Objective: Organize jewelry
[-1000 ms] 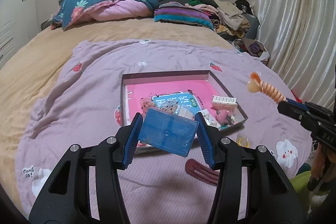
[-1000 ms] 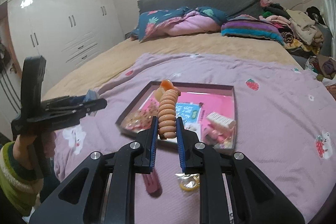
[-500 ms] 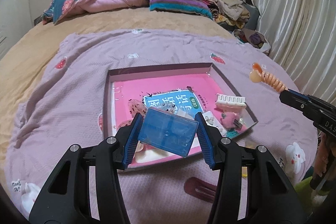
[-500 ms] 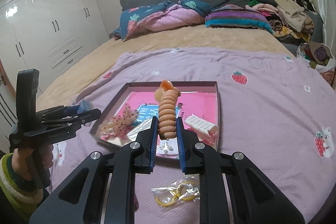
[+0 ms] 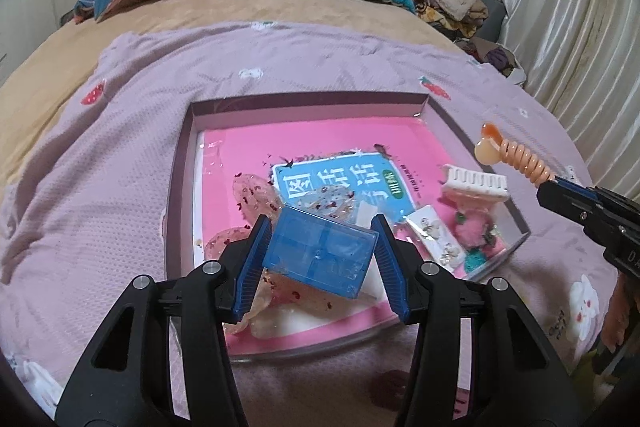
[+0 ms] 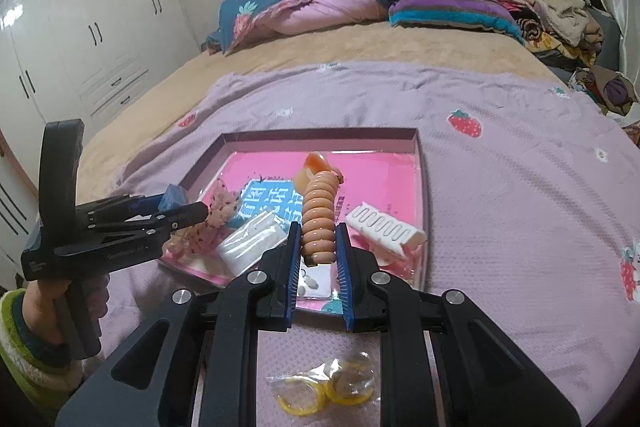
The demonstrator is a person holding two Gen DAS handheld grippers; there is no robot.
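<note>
Lilac blanket [image 5: 120, 187] printed with strawberries covers the bed, and on it lies a shallow pink-floored cardboard tray [image 5: 178, 187] that serves as the landmark. Above the tray's near edge the left gripper [image 5: 320, 259] clamps a translucent blue plastic box [image 5: 320, 257], partly spread jaws pressing its sides. It sits tilted, so it could twist free and land on the glittery pouches below. Over the tray's right side the right gripper [image 6: 318, 247] is nearly closed on a peach spiral hair tie [image 6: 319, 219] by its end; the springy coil could slip out. A white comb clip [image 6: 386, 229] and carded earrings crowd the tray's right corner, while its far half lies bare. Yellow rings in a clear bag [image 6: 324, 385] lie just outside the near rim.
</note>
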